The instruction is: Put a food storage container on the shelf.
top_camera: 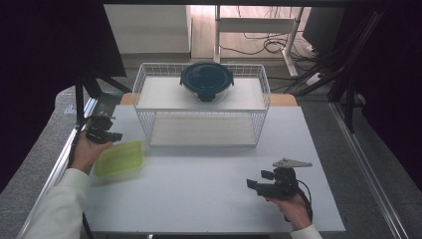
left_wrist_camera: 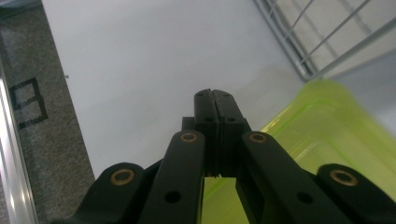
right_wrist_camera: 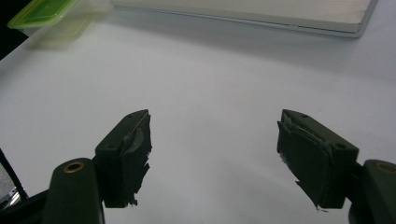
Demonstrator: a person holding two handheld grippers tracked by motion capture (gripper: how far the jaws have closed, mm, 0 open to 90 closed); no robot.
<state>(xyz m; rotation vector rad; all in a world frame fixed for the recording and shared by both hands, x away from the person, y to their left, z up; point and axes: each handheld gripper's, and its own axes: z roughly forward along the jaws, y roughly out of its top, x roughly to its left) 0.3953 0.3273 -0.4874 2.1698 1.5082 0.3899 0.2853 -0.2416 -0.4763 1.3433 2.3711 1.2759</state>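
A lime-green lidded container point(top_camera: 119, 158) lies at the left of the white table. My left gripper point(top_camera: 116, 135) hovers just over its far left corner. In the left gripper view its jaws point(left_wrist_camera: 215, 95) are pressed together with nothing between them, and the green container point(left_wrist_camera: 336, 135) sits below and to their right. My right gripper point(top_camera: 250, 183) rests low near the front right of the table, pointing left. Its jaws point(right_wrist_camera: 215, 154) stand wide apart over bare table, and the green container point(right_wrist_camera: 44, 11) is far off at the top left.
A white wire rack point(top_camera: 149, 99) with two shelves stands at the back middle of the table point(top_camera: 199, 199). A round glass container with a dark lid point(top_camera: 206, 79) sits on its top shelf. A metal rail point(top_camera: 64, 154) runs along the table's left edge.
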